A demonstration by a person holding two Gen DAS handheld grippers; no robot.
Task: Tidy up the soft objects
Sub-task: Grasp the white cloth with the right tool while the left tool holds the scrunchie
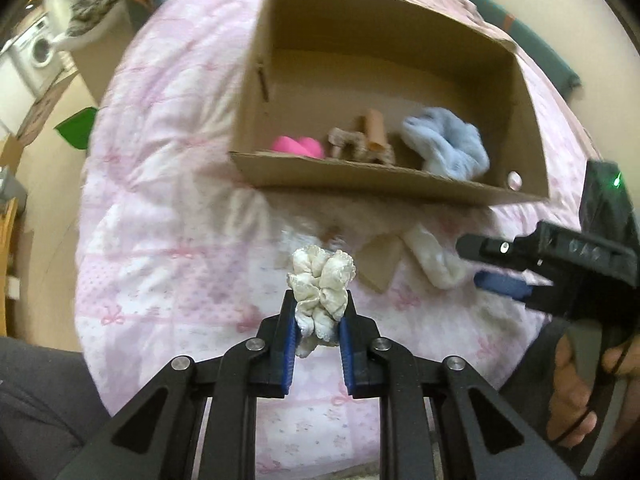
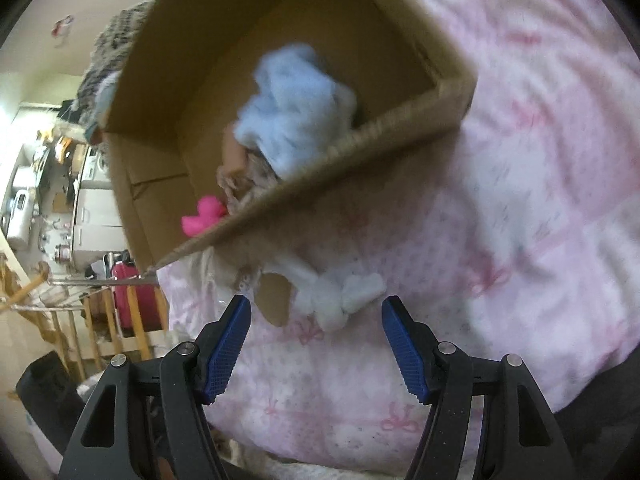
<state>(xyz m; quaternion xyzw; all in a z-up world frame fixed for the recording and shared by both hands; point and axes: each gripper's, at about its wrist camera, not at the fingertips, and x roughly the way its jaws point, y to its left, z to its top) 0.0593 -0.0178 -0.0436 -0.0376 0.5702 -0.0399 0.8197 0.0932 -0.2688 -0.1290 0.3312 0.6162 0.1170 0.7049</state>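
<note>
My left gripper (image 1: 319, 300) is shut on a cream ruffled scrunchie (image 1: 322, 282), held above the pink quilt in front of the cardboard box (image 1: 360, 182). Inside the box lie a fluffy blue item (image 1: 448, 144), a pink soft item (image 1: 298, 147) and a beige knitted piece (image 1: 360, 146). A white fluffy item with a cardboard tag (image 1: 432, 264) rests on the quilt just before the box. My right gripper (image 2: 316, 306) is open, hovering right above that white fluffy item (image 2: 344, 300); it also shows as the right gripper (image 1: 496, 264) at the right of the left wrist view.
The pink patterned quilt (image 1: 168, 208) covers the bed around the box. A wooden rack (image 2: 80, 312) and a red case (image 2: 134, 300) stand beside the bed at the left. A hand (image 1: 576, 384) grips the right tool's handle.
</note>
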